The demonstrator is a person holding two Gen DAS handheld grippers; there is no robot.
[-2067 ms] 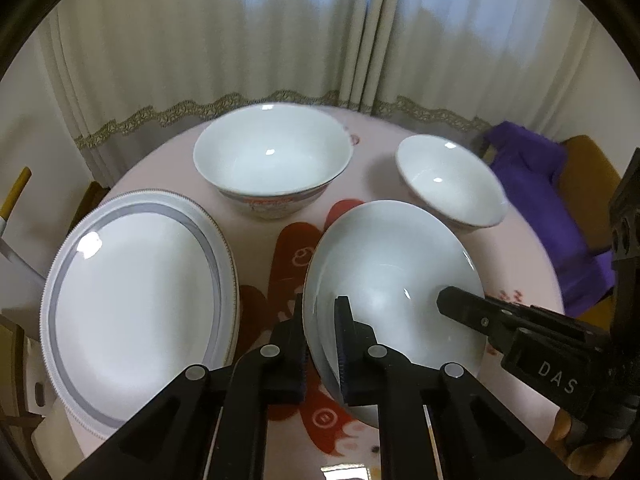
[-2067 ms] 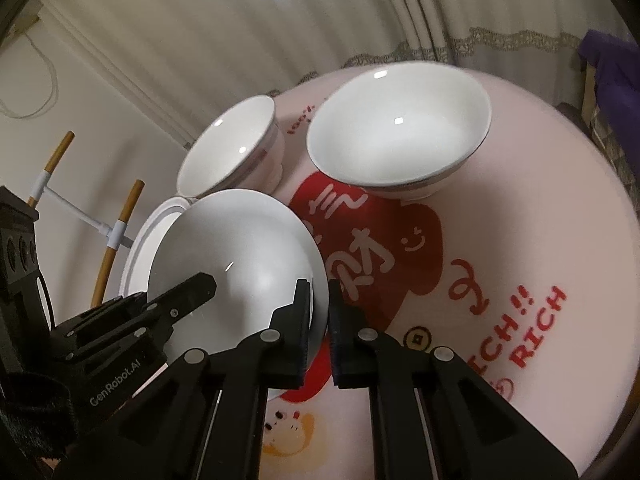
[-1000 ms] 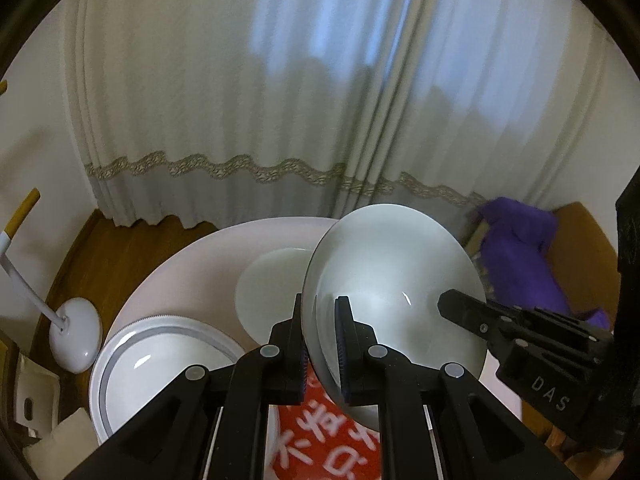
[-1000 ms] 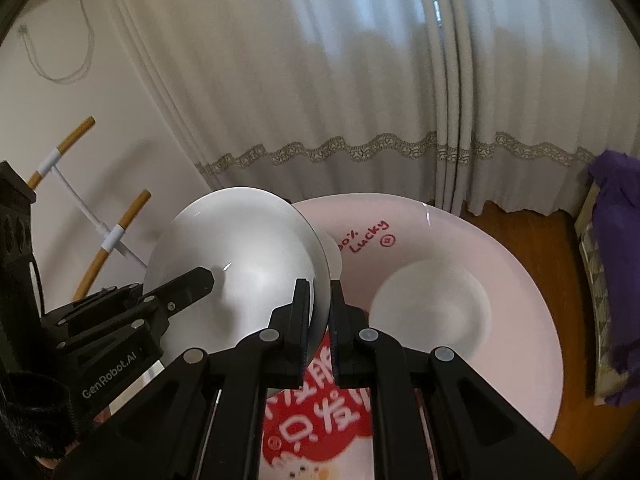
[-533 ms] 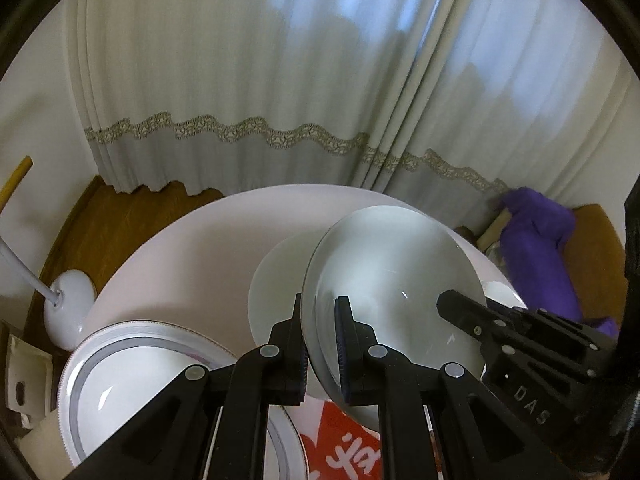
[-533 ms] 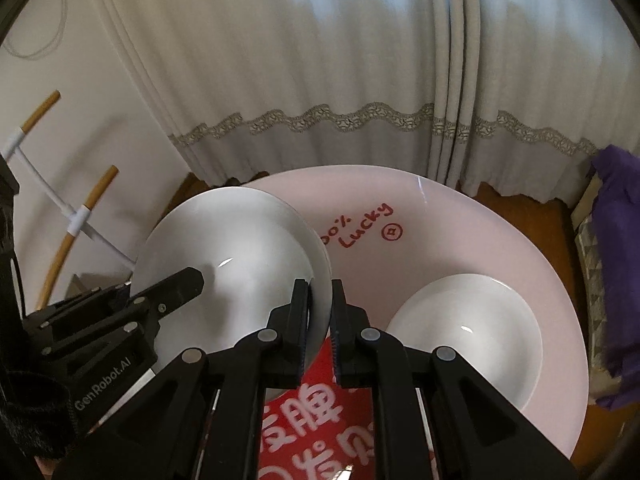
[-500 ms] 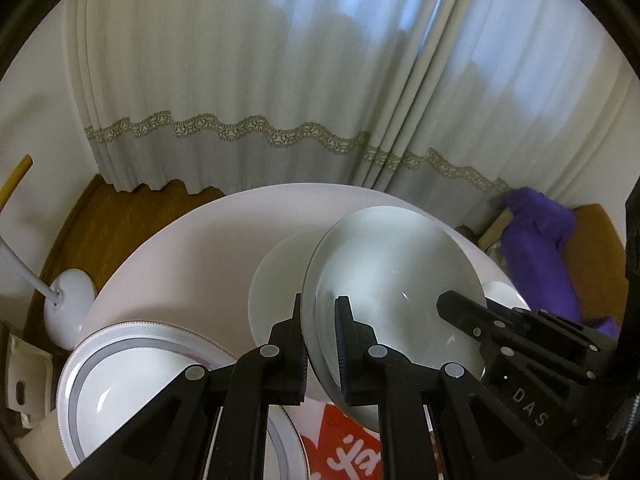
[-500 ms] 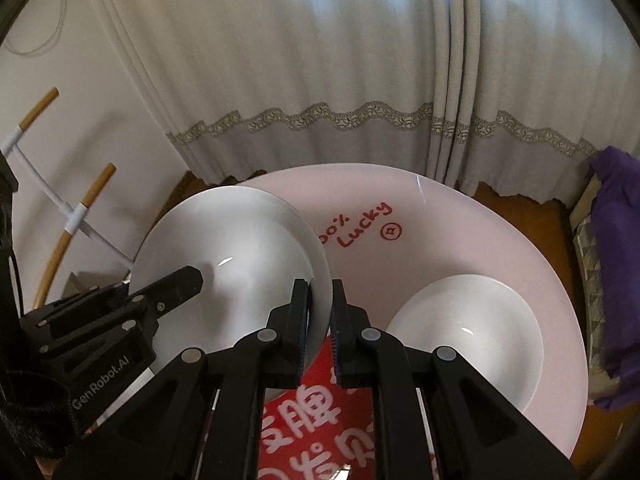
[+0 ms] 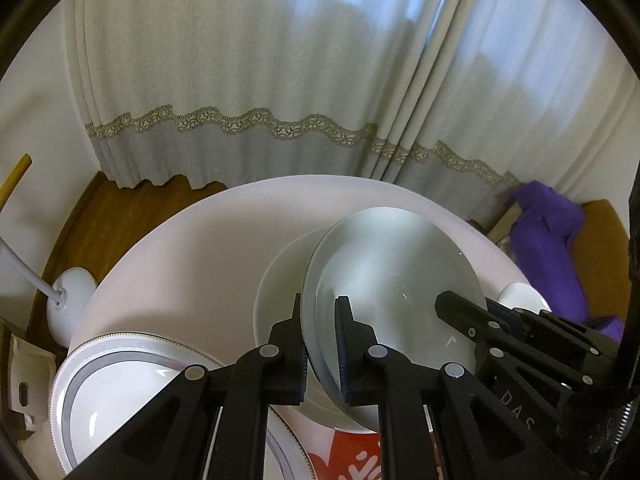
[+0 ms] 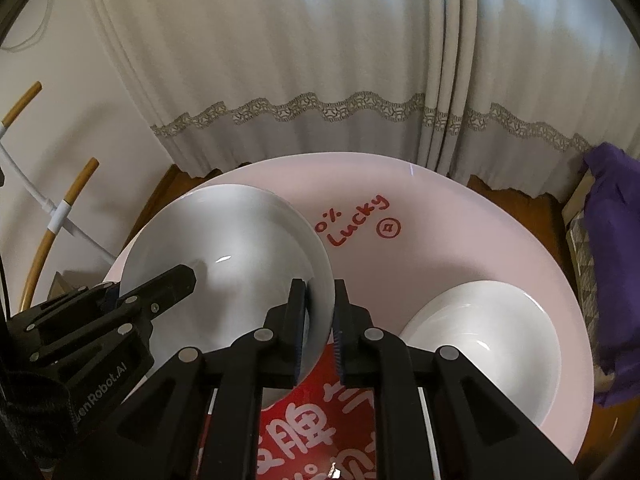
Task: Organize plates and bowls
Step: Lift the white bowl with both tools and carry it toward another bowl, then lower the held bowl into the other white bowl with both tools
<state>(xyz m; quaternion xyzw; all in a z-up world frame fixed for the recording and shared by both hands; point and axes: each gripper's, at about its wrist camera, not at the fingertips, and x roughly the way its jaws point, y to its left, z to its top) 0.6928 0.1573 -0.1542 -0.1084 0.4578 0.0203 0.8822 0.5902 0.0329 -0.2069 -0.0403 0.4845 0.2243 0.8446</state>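
Round pink table, printed in red with "0% Lucky", a circled mark and large characters near the grippers, carries all items. White deep plate, plain, is held tilted above the table, gripped at 2 opposite rim points: its left rim sits between the jaws of the left gripper, which are clenched on it, and its right rim sits between the jaws of the right gripper, also pressed to it though standing slightly apart. Each gripper appears in the other's view reaching across the plate; the left one bears "enRobot.AI" in the right wrist view, the right one "DAS" in the left wrist view. A white bowl stands on the table directly under and behind the held plate, seen only in the left wrist view. That view alone shows a grey-banded plate at lower left, touching nothing held, and a white stand base on the floor. The right wrist view alone shows 1 smaller white bowl at right, well apart from the plate. Purple cloth lies beyond the table's right edge.
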